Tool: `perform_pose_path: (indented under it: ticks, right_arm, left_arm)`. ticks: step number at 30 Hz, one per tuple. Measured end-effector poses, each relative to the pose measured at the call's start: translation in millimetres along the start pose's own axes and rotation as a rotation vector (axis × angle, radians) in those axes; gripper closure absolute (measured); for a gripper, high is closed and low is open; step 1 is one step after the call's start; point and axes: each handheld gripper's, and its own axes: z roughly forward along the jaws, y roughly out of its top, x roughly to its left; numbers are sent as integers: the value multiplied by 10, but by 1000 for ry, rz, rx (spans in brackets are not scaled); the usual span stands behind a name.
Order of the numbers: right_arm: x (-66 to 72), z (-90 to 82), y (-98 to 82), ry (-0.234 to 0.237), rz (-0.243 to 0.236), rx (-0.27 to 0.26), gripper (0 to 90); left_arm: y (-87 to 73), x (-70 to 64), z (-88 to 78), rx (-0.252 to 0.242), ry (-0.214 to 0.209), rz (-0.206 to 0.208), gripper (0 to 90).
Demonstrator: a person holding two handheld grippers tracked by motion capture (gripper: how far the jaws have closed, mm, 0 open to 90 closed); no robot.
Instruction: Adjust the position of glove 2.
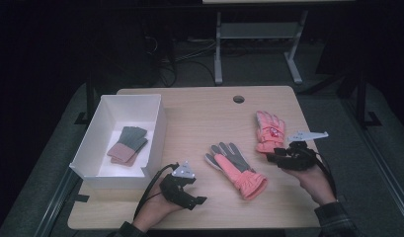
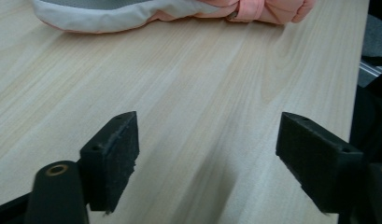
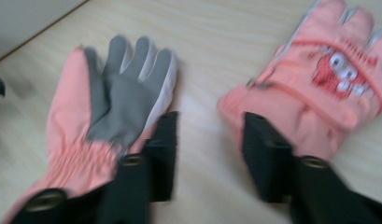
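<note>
**Materials and finishes on the table**

Light wooden table top (image 1: 199, 118): pale grain, smooth, matt, slight sheen in the left gripper view. Salmon-pink padded cloth glove lying palm up (image 1: 236, 169): soft quilted fabric, grey textured grippy palm, white smooth side panel, gathered elastic wrist. Second salmon-pink cloth glove lying back up (image 1: 269, 132): same padded fabric, stitched red-and-white patch. White open box (image 1: 156, 129): smooth matt walls, card or plastic, cannot tell. Inside it, grey-and-pink knitted cloth pieces (image 1: 128, 144), ribbed, matt. Left gripper (image 2: 207, 154): matt black plastic jaws, rough foam-like pad faces, brass-coloured metal eyelet. Right gripper (image 3: 209, 156): same matt black, blurred.
</note>
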Motion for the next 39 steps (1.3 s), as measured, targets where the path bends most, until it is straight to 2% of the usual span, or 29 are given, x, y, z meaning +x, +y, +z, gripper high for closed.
perform_pose_path:
  ticks: [4,6,11,14,18,21,26,32,38,39]
  right_arm:
    - [-94,142,180,-31,-4,-1,833]
    - [-135,232,255,-36,3,11,895]
    - [-213,453,393,-32,17,29,900]
    - [-240,594,442,-22,24,38,900]
    - [-260,732,442,-45,28,100,900]
    - [-250,708,424,-51,14,111,900]
    - [-288,604,345,-56,4,130,900]
    - [-379,390,185,-50,17,143,900]
    - [-529,178,26,-49,40,131,900]
    - [-547,156,7,-47,35,127,900]
  left_arm:
    - [6,12,26,0,10,3,165]
    - [4,18,31,0,9,-2,164]
    - [-3,48,22,19,17,2,165]
    - [2,50,28,12,15,-7,165]
    - [7,50,54,17,3,-6,165]
    - [6,44,57,31,4,5,165]
    - [5,55,48,29,4,-2,166]
    - [0,52,60,33,4,-1,166]
    - [-3,62,55,28,5,0,166]
    - [-3,59,59,19,4,-10,166]
